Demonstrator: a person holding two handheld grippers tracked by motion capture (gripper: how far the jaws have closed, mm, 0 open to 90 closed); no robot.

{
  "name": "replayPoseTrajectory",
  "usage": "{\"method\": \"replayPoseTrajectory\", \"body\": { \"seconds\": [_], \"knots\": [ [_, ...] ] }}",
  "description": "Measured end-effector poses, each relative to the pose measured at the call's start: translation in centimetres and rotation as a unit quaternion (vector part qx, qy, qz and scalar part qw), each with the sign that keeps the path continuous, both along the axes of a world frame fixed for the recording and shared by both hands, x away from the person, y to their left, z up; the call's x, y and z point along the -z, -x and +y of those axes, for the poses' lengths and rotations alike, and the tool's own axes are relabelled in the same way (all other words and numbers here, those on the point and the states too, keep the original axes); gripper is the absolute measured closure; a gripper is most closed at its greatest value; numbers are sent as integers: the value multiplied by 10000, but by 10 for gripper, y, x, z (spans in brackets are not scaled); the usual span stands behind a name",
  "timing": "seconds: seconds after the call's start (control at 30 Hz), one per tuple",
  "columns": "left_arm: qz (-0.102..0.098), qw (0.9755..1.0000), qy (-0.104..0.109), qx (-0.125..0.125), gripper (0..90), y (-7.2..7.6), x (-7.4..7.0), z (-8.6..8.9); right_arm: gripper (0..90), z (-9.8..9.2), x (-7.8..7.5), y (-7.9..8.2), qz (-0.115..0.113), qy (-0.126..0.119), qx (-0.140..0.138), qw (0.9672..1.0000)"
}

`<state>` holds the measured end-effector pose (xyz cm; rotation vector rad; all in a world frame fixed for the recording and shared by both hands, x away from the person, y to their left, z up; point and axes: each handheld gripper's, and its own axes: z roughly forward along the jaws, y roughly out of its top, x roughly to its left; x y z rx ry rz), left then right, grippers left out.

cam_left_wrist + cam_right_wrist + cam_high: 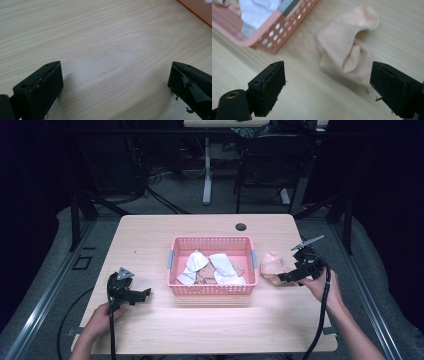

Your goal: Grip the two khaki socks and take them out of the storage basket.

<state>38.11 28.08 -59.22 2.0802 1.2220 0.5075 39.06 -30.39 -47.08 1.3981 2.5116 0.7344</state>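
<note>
Peach sock lies crumpled on the table just outside the right end of the pink basket, and it looks to me like the piece I am working on. My right gripper sits just short of it with the jaws spread wide and nothing between the pads; the sock rests free on the wood, beyond the tips. My left gripper is parked well apart on the left side of the table, jaws also wide, holding nothing, with bare wood under it. Inside the basket I can see two white socks and some tan or peach fabric beneath them, though I cannot tell how many pieces that makes. My read is that I am taking socks out of the basket and laying them beside it: one piece is out, and the white ones and whatever lies under them are left.
</note>
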Motion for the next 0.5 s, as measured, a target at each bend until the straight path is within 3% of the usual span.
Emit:
{"method": "replayPoseTrajectory", "body": {
  "seconds": [0.47, 0.5],
  "knots": [
    [-5, 10000, 1, -3, 0, 0, 0, 0, 12, 3, 20, 24, 415, 339, -234, 9983],
    [0, 10000, -1, 0, 0, 0, 0, 0, 11, 3, 23, 26, 446, 276, -252, 9983]
  ]
}}
